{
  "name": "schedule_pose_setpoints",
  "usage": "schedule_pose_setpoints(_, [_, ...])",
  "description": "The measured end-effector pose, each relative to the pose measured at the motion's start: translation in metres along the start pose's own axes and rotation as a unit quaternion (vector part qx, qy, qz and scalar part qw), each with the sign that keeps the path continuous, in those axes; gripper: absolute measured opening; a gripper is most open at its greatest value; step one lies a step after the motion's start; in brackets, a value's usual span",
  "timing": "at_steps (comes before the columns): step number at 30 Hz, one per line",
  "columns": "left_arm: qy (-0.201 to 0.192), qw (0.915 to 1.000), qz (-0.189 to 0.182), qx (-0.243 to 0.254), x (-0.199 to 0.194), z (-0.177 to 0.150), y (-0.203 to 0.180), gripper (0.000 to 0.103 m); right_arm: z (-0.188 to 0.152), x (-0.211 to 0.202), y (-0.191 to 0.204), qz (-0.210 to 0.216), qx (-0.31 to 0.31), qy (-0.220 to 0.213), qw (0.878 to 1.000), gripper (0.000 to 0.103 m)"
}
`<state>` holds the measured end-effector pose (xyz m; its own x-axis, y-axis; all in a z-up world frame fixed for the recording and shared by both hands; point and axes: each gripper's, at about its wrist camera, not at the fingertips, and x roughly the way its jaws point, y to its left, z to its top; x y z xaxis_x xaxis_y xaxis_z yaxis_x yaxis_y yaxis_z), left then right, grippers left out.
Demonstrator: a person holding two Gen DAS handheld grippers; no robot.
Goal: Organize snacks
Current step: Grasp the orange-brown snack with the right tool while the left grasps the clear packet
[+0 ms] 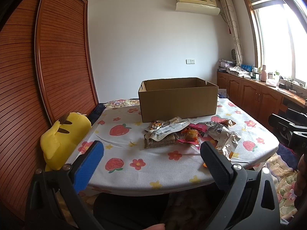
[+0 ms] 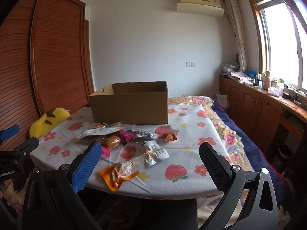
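A pile of snack packets (image 1: 189, 135) (image 2: 122, 140) lies on the strawberry-print tablecloth (image 1: 134, 172) (image 2: 191, 153), in front of an open cardboard box (image 1: 178, 100) (image 2: 130, 104) whose inside is hidden. An orange-and-silver packet (image 2: 124, 169) lies nearest the table's front edge, and a small orange wrapper (image 2: 169, 136) sits apart to the right. My left gripper (image 1: 151, 151) hovers open before the pile with nothing between its fingers. My right gripper (image 2: 149, 149) is open too, above the front packets, touching none.
A yellow plush toy (image 1: 63, 138) (image 2: 48, 121) rests at the table's left edge beside a wooden slatted wardrobe (image 1: 57, 57). A cluttered wooden cabinet (image 2: 268, 105) runs along the right under the window. A floral blanket (image 2: 230, 134) lies right of the table.
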<state>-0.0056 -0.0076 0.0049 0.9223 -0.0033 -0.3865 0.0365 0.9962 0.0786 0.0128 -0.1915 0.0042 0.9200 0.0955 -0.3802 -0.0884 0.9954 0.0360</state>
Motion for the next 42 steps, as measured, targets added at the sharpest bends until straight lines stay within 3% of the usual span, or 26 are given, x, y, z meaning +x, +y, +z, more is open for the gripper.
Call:
schedule_pose_setpoints(12, [0.028, 0.9994, -0.017, 0.007, 0.018, -0.003, -0.007, 0.101, -0.005, 0.010, -0.005, 0.007, 0.000, 0.021, 1.000, 0.103])
schedule_pose_setpoints(20, [0.061, 0.9955, -0.067, 0.028, 0.056, 0.000, -0.034, 0.101, -0.012, 0.037, -0.028, 0.032, -0.003, 0.057, 0.998, 0.103])
schedule_pose_setpoints(31, [0.139, 0.9744, -0.171, 0.046, 0.116, 0.005, -0.081, 0.098, -0.015, 0.083, -0.059, 0.067, -0.014, 0.102, 0.992, 0.100])
schedule_pose_setpoints(42, [0.205, 0.9502, -0.220, 0.084, 0.162, 0.003, -0.128, 0.092, 0.002, 0.123, -0.085, 0.100, -0.027, 0.134, 0.986, 0.097])
